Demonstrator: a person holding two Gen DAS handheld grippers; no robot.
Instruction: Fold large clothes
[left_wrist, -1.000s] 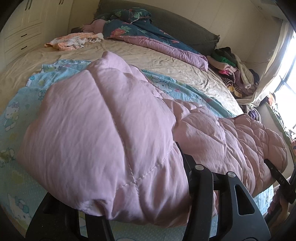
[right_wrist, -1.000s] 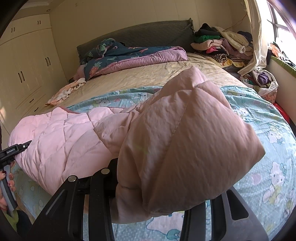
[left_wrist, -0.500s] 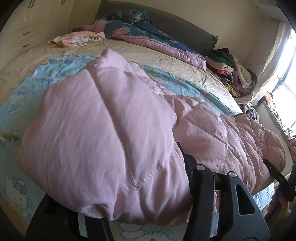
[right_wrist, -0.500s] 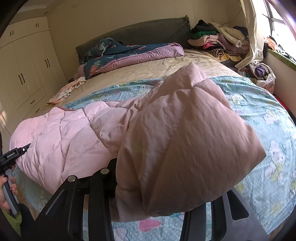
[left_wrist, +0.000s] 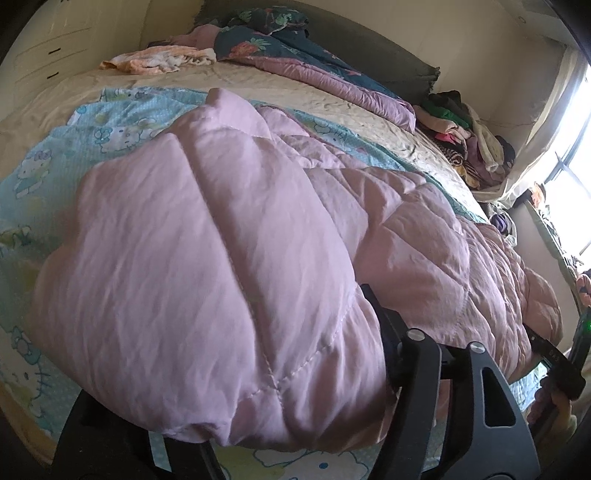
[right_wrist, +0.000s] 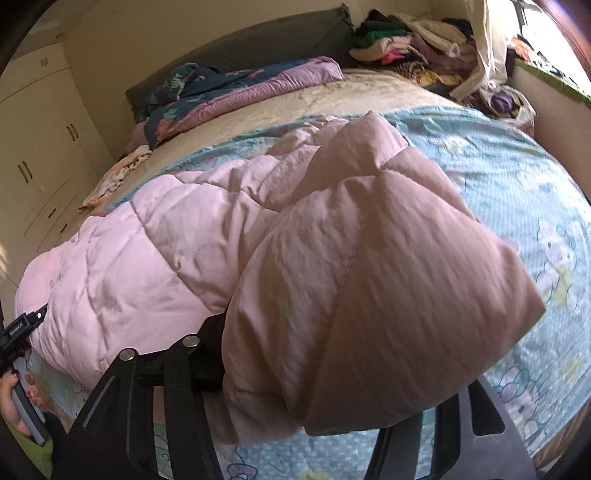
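Bed (left_wrist: 258, 79): cream cover, seen far beyond both sets of fingers; a pile of clothes (left_wrist: 469, 136) is heaped at its far corner near the window.

Cartoon-print sheet (right_wrist: 517, 192): pale blue, spread beneath and ahead of both grippers, with bare stretches outward of each.

Pink quilted garment (left_wrist: 229, 258): a large padded piece, laid across the sheet and spanning from one gripper to the other. One bunched end is draped over the left gripper (left_wrist: 288, 435), the other over the right gripper (right_wrist: 306, 417); the middle is sagged onto the sheet between them.

Floral quilt (right_wrist: 236, 92): folded, well beyond the fingers at the headboard.

Left gripper: jaws are being opened at this moment, with thick padding lodged between them. The fingertips are hidden by the cloth, so it cannot be told whether the pads are pressed on it.

Right gripper: likewise being opened, cloth between the jaws, contact concealed.

Change noted: against the views a second ago, both ends are seen lower and closer to the sheet, and more sheet is covered by the garment.

Meaning, as judged: a fold has been carried over and is being released onto the bed; smoothing or a further fold is probably left to do.
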